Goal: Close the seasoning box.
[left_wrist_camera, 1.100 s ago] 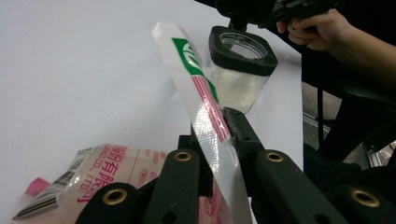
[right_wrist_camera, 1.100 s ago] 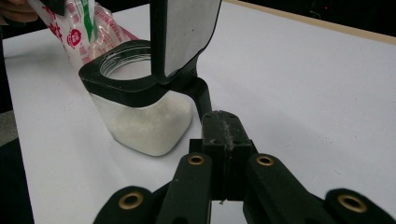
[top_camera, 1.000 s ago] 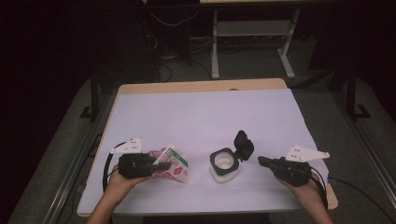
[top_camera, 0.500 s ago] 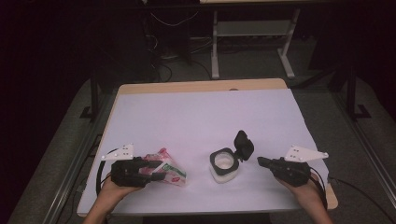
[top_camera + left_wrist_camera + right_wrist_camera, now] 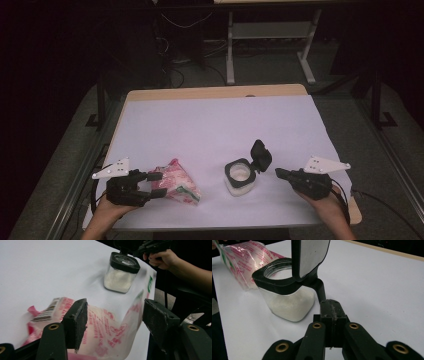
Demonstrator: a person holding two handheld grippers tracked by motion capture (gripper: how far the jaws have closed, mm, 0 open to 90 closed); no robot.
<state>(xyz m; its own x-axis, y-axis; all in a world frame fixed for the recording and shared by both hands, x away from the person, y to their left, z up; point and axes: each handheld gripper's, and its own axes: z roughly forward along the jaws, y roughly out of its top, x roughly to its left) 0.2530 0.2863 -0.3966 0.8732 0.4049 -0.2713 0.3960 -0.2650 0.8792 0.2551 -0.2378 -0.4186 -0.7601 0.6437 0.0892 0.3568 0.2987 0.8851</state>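
plastic bag (image 5: 176,183) is lying between the left gripper's (image 5: 153,184) jaws, which have just been opening; right gripper (image 5: 278,172), pressed together, is sitting beside the open jar (image 5: 240,176) and risking tipping it.

High view: the white table cover (image 5: 220,125) glows under light from above, while the floor and everything behind it sinks into near-black. Soft, short shadows sit right under the jar (image 5: 241,176). The whole frame is grainy and a bit soft. In the left gripper view the pink bag (image 5: 100,327) smears with blur near the lens, and the jar beyond it is sharper. In the right gripper view glare streaks the bag's plastic, and the jar's raised lid (image 5: 310,255) catches a flat grey sheen
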